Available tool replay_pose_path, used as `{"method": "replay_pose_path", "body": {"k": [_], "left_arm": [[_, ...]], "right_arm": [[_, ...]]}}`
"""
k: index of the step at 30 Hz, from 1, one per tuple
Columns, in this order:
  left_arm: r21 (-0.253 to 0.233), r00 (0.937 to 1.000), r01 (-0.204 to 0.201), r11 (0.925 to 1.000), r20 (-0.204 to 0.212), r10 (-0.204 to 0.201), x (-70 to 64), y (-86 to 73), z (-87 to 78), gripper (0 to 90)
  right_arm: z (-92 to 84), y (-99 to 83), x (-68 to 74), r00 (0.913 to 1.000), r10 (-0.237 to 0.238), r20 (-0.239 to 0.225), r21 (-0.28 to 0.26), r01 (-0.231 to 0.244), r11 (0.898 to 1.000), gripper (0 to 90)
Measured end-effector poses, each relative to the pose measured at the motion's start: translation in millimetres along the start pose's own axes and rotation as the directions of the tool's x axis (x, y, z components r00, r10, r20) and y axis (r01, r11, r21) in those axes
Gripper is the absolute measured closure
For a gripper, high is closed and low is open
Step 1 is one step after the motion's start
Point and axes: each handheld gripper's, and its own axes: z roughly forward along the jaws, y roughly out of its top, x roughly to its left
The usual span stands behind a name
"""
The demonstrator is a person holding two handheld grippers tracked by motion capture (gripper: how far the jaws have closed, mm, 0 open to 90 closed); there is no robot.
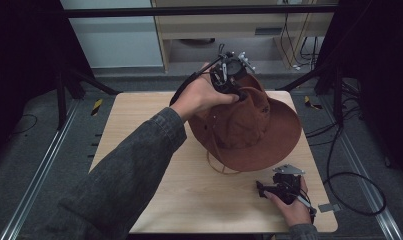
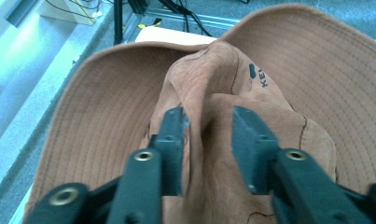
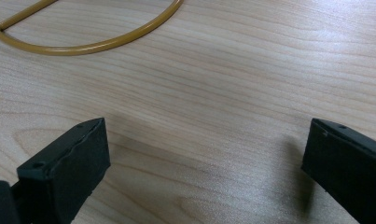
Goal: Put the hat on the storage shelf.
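The left gripper (image 2: 206, 140) is positioned over the crown of a brown suede wide-brim hat (image 1: 249, 127). Its two black jaws stand part-way apart and straddle a raised fold of crown fabric (image 2: 202, 100). The near-side jaw appears to lie against the fold; a visible gap separates the fold from the other jaw. The fold is therefore between the jaws but is not clamped.

The fold runs away from the gripper, along the line of the jaws, toward the far brim. Judgement: any re-closing would pinch across the fold, while a straight lift would clear it.

The hat rests brim-down on the wooden table (image 1: 139, 125), toward the far right quarter. In the high view the left hand (image 1: 201, 95) reaches across to the top of the crown, so the left hand is the nearer one to the hat.

The right gripper (image 1: 274, 190) rests low at the near right edge of the table, apart from the hat. Its jaws are wide apart with only bare wood between them. A loop of tan chin cord (image 3: 83, 42) lies on the table just ahead of it, trailing from under the near brim.

Count: one hat, one chin cord, one table, two grippers.
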Motion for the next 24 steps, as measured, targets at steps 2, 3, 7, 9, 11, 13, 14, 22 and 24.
{"method": "replay_pose_path", "body": {"k": [2,3,7,9,11,13,14,22,24], "left_arm": [[-0.003,1.0000,-0.001,1.0000,-0.001,0.001,-1.5,-0.2,-0.6,56.5],[-0.002,1.0000,-0.003,1.0000,-0.005,0.003,-2.1,-0.4,-0.7,53.9],[-0.004,0.9999,-0.008,1.0000,-0.009,0.008,-4.9,-2.4,-1.3,46.5],[-0.014,0.9999,-0.004,0.9999,-0.012,0.004,-6.1,-3.9,-2.5,42.0],[-0.025,0.9999,0.004,0.9997,-0.011,-0.005,-6.7,-4.9,-4.4,37.6],[-0.033,0.9999,0.010,0.9994,-0.012,-0.010,-6.7,-5.7,-6.1,32.6],[-0.032,0.9999,0.011,0.9994,-0.013,-0.011,-6.5,-6.3,-7.1,30.1],[-0.058,0.9987,0.045,0.9973,-0.023,-0.046,-7.0,-15.3,-17.1,15.9],[-0.062,0.9984,0.049,0.9969,-0.026,-0.051,-6.6,-18.1,-21.0,13.9]], "right_arm": [[0.0,0.0,0.0,1.0000,0.000,0.000,0.000,0.000,1.000,0.7],[0.0,0.0,0.0,1.0000,0.000,0.000,0.000,0.000,1.000,0.7],[0.0,0.0,0.0,1.0000,0.000,0.000,0.000,0.000,1.000,0.8],[0.0,0.0,0.0,1.0000,0.000,0.000,0.000,0.000,1.000,0.7],[0.1,0.0,0.0,1.0000,0.000,0.000,0.000,0.000,1.000,0.7],[0.0,0.0,0.0,1.0000,0.000,0.001,0.000,0.000,1.000,0.7],[0.0,0.0,0.0,1.0000,0.000,0.000,0.000,0.000,1.000,0.8],[0.0,0.0,0.0,1.0000,0.000,-0.001,0.000,0.000,1.000,0.7],[0.0,0.0,0.0,1.0000,0.000,0.000,0.000,0.000,1.000,0.8]]}}
